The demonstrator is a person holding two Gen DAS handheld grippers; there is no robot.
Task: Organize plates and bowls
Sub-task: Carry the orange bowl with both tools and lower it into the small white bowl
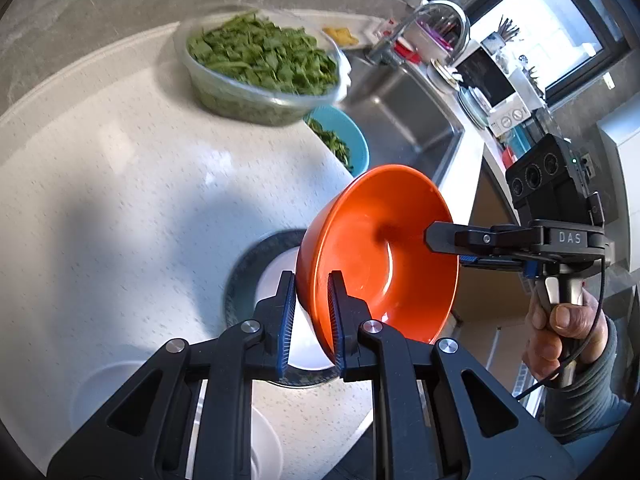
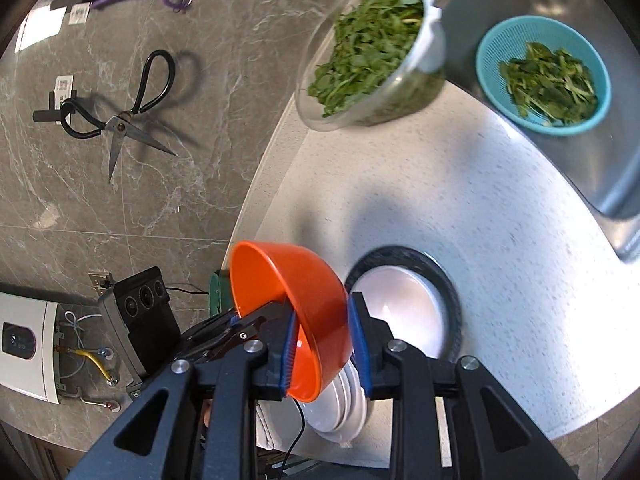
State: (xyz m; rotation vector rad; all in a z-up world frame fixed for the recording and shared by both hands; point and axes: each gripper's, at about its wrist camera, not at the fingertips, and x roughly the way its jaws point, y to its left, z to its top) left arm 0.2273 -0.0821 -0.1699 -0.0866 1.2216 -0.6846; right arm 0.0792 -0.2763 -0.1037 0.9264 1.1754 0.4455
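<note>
The left gripper is clamping the near rim of the orange bowl, its blue pads pressing the wall from inside and outside, so the bowl is hanging tilted on its side above the white speckled counter. The right gripper is straddling the opposite rim at about 3 o'clock of the bowl in the left wrist view; its jaws are standing a little wider, and whether both pads are pressing the wall is hard to tell. A hand is gripping that tool's handle. Beneath the bowl, a white plate with a dark rim is lying on the counter, and a stack of white plates is sitting at its 7 o'clock. Toward 12 o'clock a clear container of chopped greens is standing near the sink, where a teal colander is holding more leaves.
</note>
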